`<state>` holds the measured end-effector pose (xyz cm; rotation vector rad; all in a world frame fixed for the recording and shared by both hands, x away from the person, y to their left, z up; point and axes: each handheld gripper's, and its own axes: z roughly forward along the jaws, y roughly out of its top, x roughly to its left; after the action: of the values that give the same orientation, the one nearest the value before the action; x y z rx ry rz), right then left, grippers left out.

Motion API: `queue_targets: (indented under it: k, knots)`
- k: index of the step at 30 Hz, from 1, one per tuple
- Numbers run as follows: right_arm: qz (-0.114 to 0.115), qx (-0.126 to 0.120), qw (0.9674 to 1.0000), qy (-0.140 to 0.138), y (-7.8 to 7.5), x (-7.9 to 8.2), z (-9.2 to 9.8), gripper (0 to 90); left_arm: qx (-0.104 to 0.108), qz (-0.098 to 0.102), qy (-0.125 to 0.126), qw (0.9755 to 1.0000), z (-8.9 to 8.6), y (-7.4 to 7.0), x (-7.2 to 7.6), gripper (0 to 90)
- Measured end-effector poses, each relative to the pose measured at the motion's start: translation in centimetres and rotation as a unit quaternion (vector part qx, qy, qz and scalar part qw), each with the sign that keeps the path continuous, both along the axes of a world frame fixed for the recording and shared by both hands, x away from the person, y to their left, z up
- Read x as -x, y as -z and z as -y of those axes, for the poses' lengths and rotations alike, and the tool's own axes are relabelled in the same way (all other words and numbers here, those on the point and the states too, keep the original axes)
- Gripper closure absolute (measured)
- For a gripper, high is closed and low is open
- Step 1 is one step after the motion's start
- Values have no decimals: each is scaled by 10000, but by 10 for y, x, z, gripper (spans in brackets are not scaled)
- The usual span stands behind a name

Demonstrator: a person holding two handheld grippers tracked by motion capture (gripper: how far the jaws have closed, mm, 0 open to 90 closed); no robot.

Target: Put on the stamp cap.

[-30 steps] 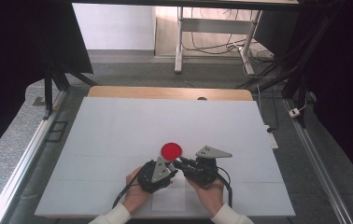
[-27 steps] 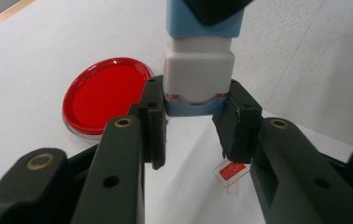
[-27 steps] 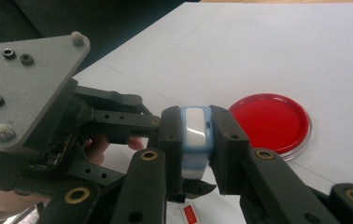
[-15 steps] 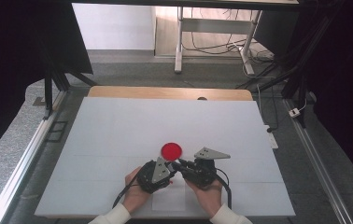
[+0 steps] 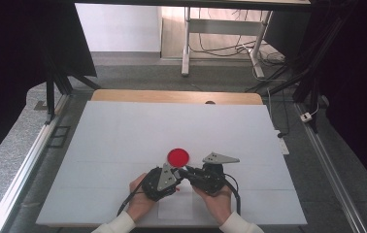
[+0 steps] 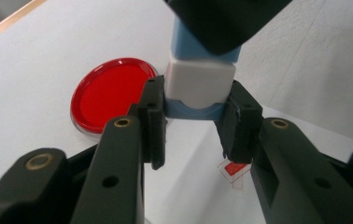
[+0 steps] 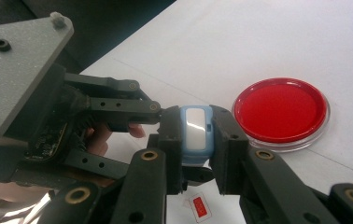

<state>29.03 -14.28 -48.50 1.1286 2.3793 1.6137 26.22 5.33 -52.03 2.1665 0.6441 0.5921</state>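
High view: the left gripper and the right gripper are held tip to tip near the six o'clock edge of the white table, each in one of the person's hands. A red dish is seen just beyond the tips, toward twelve o'clock. What is pinched between the tips is too small to be made out here.

Left gripper view: a small blue-and-white block is clamped between this gripper's two jaws, which are pressed against its lower sides. Its upper end is covered by the dark jaws of the other gripper, coming in from twelve o'clock. The dish is seen on the table at about ten o'clock of the block, apart from it. A small red-marked slip lies on the table below.

Right gripper view: the block is pinched by this gripper's jaws as well, with the left gripper's jaw tips meeting it from nine o'clock. The dish lies at two o'clock, empty.

The block is judged to be lifted clear of the table and shared by both grippers. A handover or a pulling apart appears to be in hand; nothing has yet been placed in the dish.
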Motion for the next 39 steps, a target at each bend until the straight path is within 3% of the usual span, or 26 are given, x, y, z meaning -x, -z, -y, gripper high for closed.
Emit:
queue_targets:
  k: [6,10,21,39]
  knots:
    - [213,88,9997,-5,0,2,-1,750,82,-112,7,9999,-1,2,-2,634]
    - [222,79,9997,-33,0,2,-1,751,146,-167,36,9997,-2,3,-3,616]
    - [268,34,9996,-24,-2,0,3,750,77,-357,12,9993,-4,4,-5,496]
    - [512,224,9984,-85,-6,-8,14,749,425,-774,-151,9960,-49,-5,2,386]
